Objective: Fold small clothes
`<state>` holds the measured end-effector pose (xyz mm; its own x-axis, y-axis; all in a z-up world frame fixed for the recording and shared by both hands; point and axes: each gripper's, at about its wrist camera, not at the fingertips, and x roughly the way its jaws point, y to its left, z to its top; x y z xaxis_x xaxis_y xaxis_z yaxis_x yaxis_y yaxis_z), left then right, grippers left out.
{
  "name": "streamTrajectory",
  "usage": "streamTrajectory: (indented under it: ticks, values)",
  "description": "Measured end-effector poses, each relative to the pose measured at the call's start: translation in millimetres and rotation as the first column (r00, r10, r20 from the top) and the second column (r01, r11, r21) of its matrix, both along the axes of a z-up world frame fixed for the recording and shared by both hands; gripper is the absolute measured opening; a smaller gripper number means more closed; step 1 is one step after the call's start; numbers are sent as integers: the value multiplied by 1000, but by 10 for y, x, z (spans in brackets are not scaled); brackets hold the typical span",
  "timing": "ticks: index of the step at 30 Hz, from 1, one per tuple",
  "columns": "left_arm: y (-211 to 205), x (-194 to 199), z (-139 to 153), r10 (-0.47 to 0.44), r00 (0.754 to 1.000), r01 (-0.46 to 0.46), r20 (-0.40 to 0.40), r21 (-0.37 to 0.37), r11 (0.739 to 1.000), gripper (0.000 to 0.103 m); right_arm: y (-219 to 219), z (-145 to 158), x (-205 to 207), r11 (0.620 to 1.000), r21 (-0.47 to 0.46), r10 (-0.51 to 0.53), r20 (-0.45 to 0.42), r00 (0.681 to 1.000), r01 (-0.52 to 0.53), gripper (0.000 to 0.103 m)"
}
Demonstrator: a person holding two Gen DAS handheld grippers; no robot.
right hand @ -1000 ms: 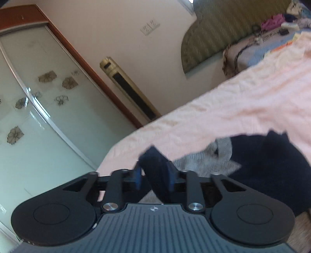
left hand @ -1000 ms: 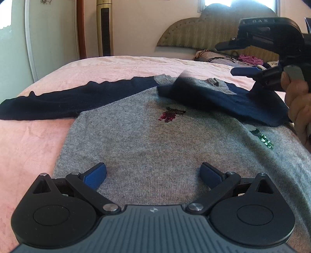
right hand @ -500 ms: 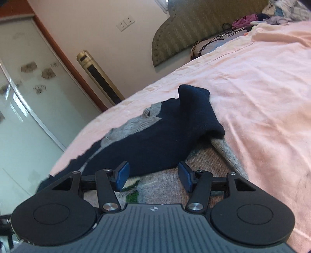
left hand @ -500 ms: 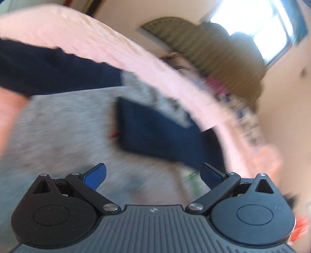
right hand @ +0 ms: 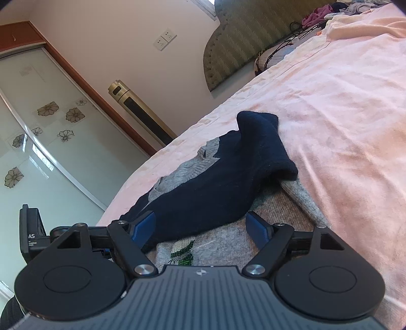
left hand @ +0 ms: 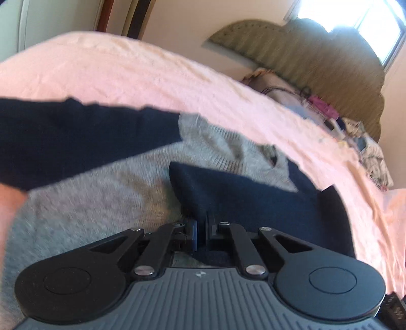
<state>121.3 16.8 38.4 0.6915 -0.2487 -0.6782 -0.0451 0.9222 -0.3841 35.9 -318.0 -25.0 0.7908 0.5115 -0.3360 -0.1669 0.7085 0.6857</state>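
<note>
Grey sweater (left hand: 96, 195) lies flat on the pink bedsheet (left hand: 142, 68), blurred; its lower body is hidden behind the left gripper (left hand: 201, 234), clenched on the folded navy sleeve (left hand: 248, 195).

Right view: right gripper (right hand: 200, 227) stands released, jaws just widening, straddling that sleeve, which runs diagonally toward the headboard (right hand: 243, 33).

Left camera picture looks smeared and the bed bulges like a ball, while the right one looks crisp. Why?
Left wrist view: the pink bedsheet and sweater are streaked by motion blur, the window glares white, and the fisheye lens bows the bed into a dome. Right wrist view: sharp and evenly lit, knit texture clear on the navy sleeve; straight lines still curve toward the edges.
</note>
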Motion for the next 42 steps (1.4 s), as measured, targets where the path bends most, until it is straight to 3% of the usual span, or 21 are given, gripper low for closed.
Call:
streamTrajectory:
  ticks: [2, 4, 9, 13, 16, 17, 18, 20, 21, 22, 24, 25, 26, 27, 29, 34, 39, 40, 42]
  values:
    - [76, -158, 232, 6, 993, -7, 116, 14, 1000, 5, -5, -4, 3, 1000, 2, 0, 0, 1000, 0, 79]
    - [194, -281, 357, 34, 984, -41, 174, 38, 998, 5, -10, -13, 4, 1000, 0, 1, -1, 1000, -1, 79]
    - [187, -219, -163, -4, 1000, -1, 26, 180, 984, 6, 9, -6, 17, 1000, -15, 12, 2, 1000, -12, 82]
    - [155, -478, -311, -29, 988, -9, 153, 241, 971, 10, 81, 148, -54, 997, -73, 26, 27, 999, -24, 83]
    - [224, -495, -325, 24, 987, -56, 159, 201, 978, 30, 52, 473, -40, 993, -121, 15, 123, 992, 0, 83]
    - [260, -500, -325, 29, 986, -59, 164, 177, 982, 46, 34, 585, 66, 985, -169, -12, 130, 991, 34, 84]
    - [285, -512, -328, 24, 985, -50, 171, 147, 988, 69, 0, 645, 221, 974, -218, -40, 114, 993, 64, 84]
    - [322, -512, -328, 13, 984, -32, 180, 104, 994, 99, -58, 625, 668, 943, -320, -93, 5, 996, 89, 84]
    - [340, -517, -329, 26, 983, -44, 179, 98, 994, 103, -73, 566, 904, 922, -375, -128, -62, 990, 95, 79]
    - [348, -505, -335, 46, 983, -63, 177, 93, 994, 103, -96, 485, 1098, 909, -408, -139, -110, 984, 83, 76]
    - [386, -506, -343, 60, 982, -73, 180, 67, 995, 103, -129, 302, 1375, 924, -382, -109, -190, 976, 29, 59]
    - [394, -509, -342, 64, 981, -76, 182, 59, 995, 103, -112, 274, 1416, 926, -376, -100, -179, 979, 25, 55]
    - [400, -512, -342, 65, 981, -77, 184, 55, 996, 103, -49, 228, 1446, 924, -382, -52, -178, 983, -20, 27]
    - [396, -509, -342, 65, 981, -77, 183, 56, 995, 103, -13, 208, 1467, 920, -390, -39, -193, 980, -40, 13]
    - [396, -509, -344, 64, 981, -76, 183, 60, 995, 103, 1, 235, 1449, 902, -431, -39, -168, 985, -38, 12]
    - [402, -497, -351, 64, 981, -76, 181, 59, 995, 103, -274, 173, 1411, 936, -349, -114, -166, 979, 49, 9]
    - [402, -493, -354, 64, 982, -76, 179, 62, 995, 103, -168, 176, 1369, 924, -377, -122, -143, 982, 60, 11]
    - [401, -493, -355, 64, 982, -76, 179, 62, 995, 103, -188, 188, 1369, 928, -367, -128, -143, 981, 67, 15]
    - [400, -491, -355, 65, 982, -77, 180, 62, 995, 103, -200, 304, 1280, 913, -382, -196, -98, 976, 146, 34]
